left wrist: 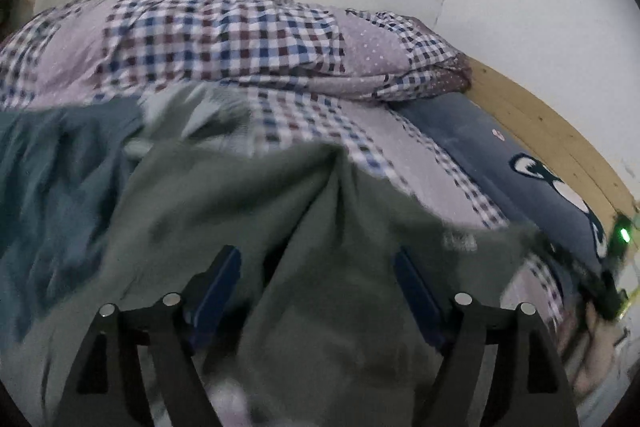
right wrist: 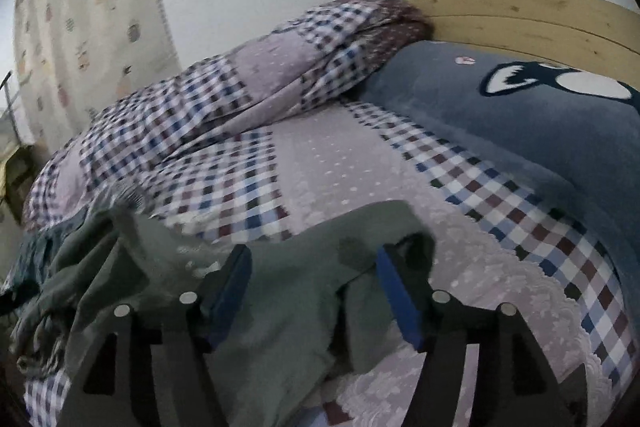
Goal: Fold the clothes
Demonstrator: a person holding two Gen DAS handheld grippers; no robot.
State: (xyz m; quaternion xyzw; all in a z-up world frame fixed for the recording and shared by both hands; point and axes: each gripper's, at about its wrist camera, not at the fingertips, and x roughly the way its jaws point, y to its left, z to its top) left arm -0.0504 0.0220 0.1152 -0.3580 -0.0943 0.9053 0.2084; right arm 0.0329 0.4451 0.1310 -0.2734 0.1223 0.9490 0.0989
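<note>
An olive-green garment (left wrist: pixel 320 247) lies rumpled on the bed, blurred by motion. My left gripper (left wrist: pixel 316 267) hovers over it, open, its blue pads (left wrist: pixel 222 279) wide apart with green cloth lying between them. In the right wrist view the same green garment (right wrist: pixel 288 287) spreads under my right gripper (right wrist: pixel 312 267), which is also open, a corner of the cloth reaching the right pad (right wrist: pixel 394 283). The right gripper (left wrist: pixel 600 287) shows as a dark blur with a green light at the right edge of the left wrist view.
A teal garment (left wrist: pixel 60 167) lies bunched to the left of the green one. A checked and dotted quilt (right wrist: pixel 240 99) is heaped at the back of the bed. A blue cartoon pillow (right wrist: pixel 520 115) rests against the wooden headboard (right wrist: pixel 520 15). A pineapple-print curtain (right wrist: pixel 80 27) hangs behind.
</note>
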